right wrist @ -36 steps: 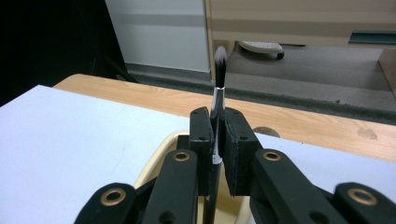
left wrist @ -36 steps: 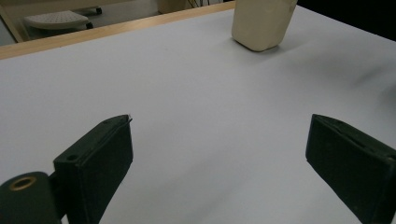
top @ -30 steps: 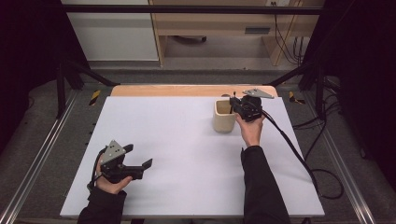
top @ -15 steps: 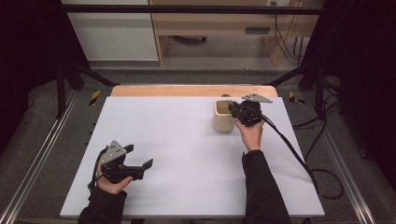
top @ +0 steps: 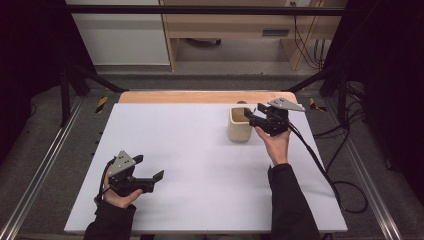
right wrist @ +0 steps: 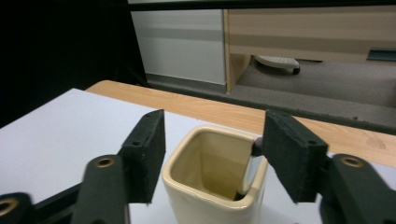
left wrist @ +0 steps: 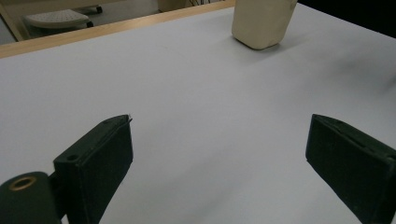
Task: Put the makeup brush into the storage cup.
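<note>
Our right gripper (right wrist: pixel 210 163) has just been opening, and the cream cup (right wrist: pixel 215 179) with a dark utensil (right wrist: pixel 247 172) inside stands below its jaws, not pressed. We lift straight up so no pad catches the rim. Our left gripper (left wrist: pixel 219 158) is open on nothing, the cup far ahead of its jaws.

Glossy cream ceramic cup (right wrist: pixel 212 186); matt white table (top: pixel 200 150) — wooden far edge.

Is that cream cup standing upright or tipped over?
Upright. The cup stands on its base on the table, its square mouth facing up, with a dark object leaning inside against one wall.
</note>
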{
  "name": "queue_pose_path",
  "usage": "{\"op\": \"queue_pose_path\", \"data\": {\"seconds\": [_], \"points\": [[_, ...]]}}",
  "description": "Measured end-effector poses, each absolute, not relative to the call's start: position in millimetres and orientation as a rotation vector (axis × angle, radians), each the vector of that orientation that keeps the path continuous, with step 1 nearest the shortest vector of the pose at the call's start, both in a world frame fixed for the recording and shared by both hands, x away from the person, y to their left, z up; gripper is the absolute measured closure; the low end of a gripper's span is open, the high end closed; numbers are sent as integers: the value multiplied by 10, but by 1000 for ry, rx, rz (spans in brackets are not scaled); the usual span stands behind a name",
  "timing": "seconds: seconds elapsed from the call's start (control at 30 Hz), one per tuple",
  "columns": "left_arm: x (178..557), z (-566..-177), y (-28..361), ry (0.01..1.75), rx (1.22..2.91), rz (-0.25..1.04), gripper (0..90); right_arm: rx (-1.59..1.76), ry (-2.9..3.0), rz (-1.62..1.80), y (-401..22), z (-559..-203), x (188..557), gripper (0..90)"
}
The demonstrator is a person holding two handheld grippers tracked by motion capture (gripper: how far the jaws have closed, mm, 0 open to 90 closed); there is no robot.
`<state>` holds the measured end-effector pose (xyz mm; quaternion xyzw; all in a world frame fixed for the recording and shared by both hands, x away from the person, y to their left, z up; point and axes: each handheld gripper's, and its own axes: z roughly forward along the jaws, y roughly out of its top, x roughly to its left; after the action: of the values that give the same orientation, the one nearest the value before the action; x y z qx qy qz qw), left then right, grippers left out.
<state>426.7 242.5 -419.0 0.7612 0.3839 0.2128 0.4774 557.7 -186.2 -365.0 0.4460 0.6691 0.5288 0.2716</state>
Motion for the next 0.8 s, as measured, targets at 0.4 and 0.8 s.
{"op": "queue_pose_path", "data": {"seconds": [0.4, 0.8], "points": [[4259, -4182, 2430, 931, 1860, 523, 68, 1127, 1831, 1481, -1912, -3471, 5334, 249], [4250, -4176, 2429, 931, 1857, 526, 68, 1048, 1897, 1467, -1935, -3460, 5004, 131]]}}
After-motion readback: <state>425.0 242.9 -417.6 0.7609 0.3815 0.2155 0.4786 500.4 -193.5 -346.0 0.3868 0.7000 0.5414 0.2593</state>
